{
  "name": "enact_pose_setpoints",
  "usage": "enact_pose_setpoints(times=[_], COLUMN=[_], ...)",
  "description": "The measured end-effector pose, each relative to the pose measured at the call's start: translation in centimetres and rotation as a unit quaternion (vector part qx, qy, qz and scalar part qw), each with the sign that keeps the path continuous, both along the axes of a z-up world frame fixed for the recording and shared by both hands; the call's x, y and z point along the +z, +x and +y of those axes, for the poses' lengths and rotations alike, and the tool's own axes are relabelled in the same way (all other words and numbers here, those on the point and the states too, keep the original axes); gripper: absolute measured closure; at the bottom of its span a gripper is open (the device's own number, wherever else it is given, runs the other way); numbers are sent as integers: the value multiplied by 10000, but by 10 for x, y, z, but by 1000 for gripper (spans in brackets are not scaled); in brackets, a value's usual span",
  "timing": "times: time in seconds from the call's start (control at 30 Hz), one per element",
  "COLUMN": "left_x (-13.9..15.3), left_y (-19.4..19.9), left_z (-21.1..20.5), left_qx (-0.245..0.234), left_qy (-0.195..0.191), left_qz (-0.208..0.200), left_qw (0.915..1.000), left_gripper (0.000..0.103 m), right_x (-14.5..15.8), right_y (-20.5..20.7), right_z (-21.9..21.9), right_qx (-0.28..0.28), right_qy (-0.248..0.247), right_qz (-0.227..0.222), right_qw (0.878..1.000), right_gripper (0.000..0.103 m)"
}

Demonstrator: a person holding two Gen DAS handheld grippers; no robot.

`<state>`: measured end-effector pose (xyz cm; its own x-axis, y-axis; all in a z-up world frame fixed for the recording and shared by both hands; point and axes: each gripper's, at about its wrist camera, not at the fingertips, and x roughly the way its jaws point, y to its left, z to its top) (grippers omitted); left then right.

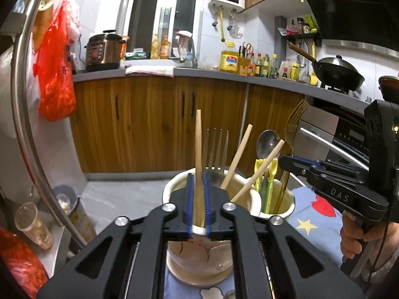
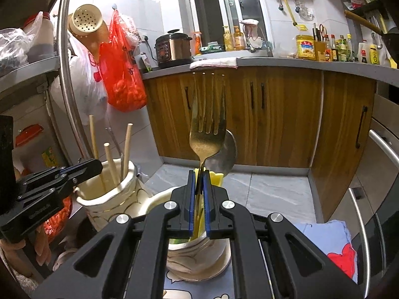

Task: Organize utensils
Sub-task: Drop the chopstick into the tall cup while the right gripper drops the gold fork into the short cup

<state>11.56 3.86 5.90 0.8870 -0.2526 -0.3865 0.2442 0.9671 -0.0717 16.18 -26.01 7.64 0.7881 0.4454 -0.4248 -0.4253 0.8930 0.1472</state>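
The left gripper (image 1: 199, 208) pinches a light, stiff wooden chopstick (image 1: 198, 149) standing in the near cup (image 1: 172, 186). The right gripper (image 2: 199, 199) clamps the slippery gold fork (image 2: 207, 134) low on its thin neck, over the right cup (image 2: 199, 254).

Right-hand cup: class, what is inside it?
The right-hand cup holds a gold fork, silver spoon and yellow-green utensils. Their lower ends and the cup's bottom are hidden.

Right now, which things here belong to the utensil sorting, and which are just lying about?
Job: left gripper shut on chopstick; right gripper shut on gold fork; two holder cups; spoon.
Lying about: pressure cooker; wok; red bag.
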Motion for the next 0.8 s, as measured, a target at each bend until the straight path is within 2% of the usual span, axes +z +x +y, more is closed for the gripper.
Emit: enact_pose_setpoints(times=[0.2, 0.27, 0.57, 0.67, 0.77, 0.8], left_x=[0, 0, 4, 7, 13, 15], left_y=[1, 1, -3, -6, -8, -9], left_z=[2, 2, 3, 3, 3, 2], left_qx=[57, 67, 120, 188, 301, 336], left_qy=[-67, -74, -80, -43, -8, 15], left_qz=[15, 9, -101, -189, -234, -237], left_qw=[10000, 9999, 9998, 9996, 9993, 9992], left_gripper=[82, 72, 51, 43, 38, 37], right_x=[-4, -5, -5, -4, 1, 3], right_y=[10, 11, 11, 11, 6, 5], right_z=[-8, -8, -8, -8, -8, -9], right_qx=[-171, -179, -182, -168, -192, -199], right_qy=[106, 117, 141, 157, 126, 135], right_qz=[176, 197, 285, 283, 259, 269], right_qw=[9996, 9996, 9993, 9993, 9994, 9993], right_gripper=[96, 95, 93, 77, 76, 72])
